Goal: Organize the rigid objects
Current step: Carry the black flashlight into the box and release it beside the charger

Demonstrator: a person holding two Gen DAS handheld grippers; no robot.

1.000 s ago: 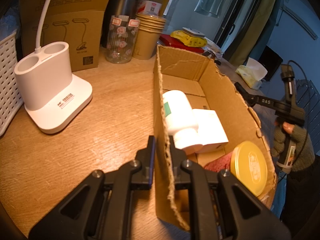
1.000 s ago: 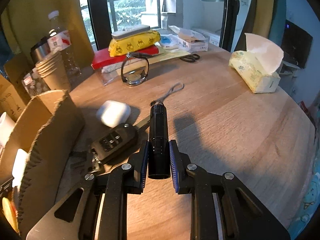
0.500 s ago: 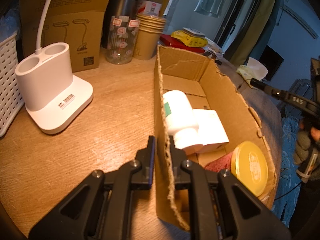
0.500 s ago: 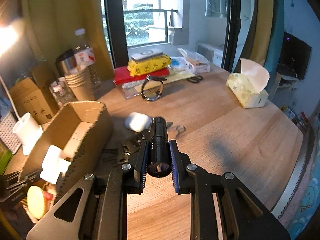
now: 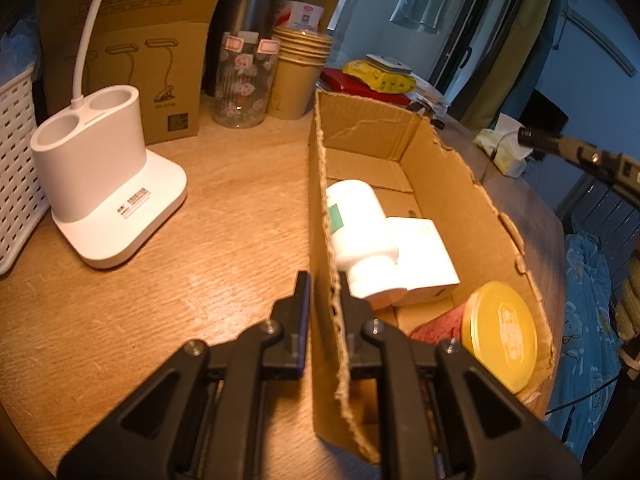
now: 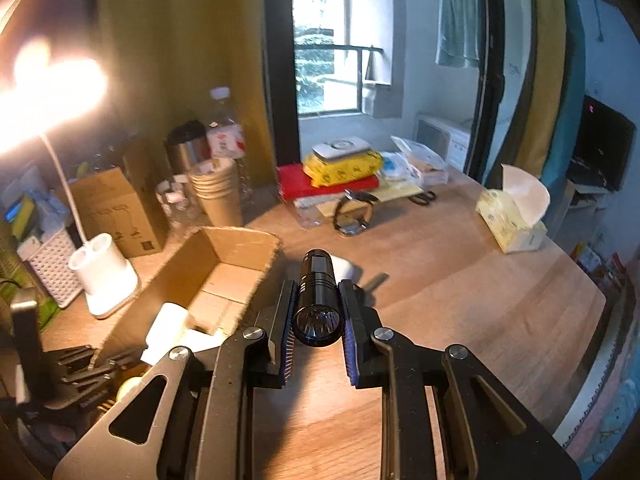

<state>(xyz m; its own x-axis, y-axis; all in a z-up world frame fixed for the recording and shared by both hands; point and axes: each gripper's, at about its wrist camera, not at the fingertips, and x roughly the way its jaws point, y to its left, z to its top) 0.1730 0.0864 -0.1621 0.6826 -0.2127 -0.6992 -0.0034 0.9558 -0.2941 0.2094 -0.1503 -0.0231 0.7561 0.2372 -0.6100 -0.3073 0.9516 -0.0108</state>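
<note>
Between the left gripper pads sits the near wall of the cardboard box, clamped tight; just beyond that claw, inside, lie a white bottle, a white carton and a yellow tin. Over to the right-wrist view: the right gripper is clenched on the black flashlight, lens back toward the camera, long axis running straight along the fingers. Judging by looks, it's stiff, fairly weighty, smooth-sided — mid-barrel is the sensible hold.
</note>
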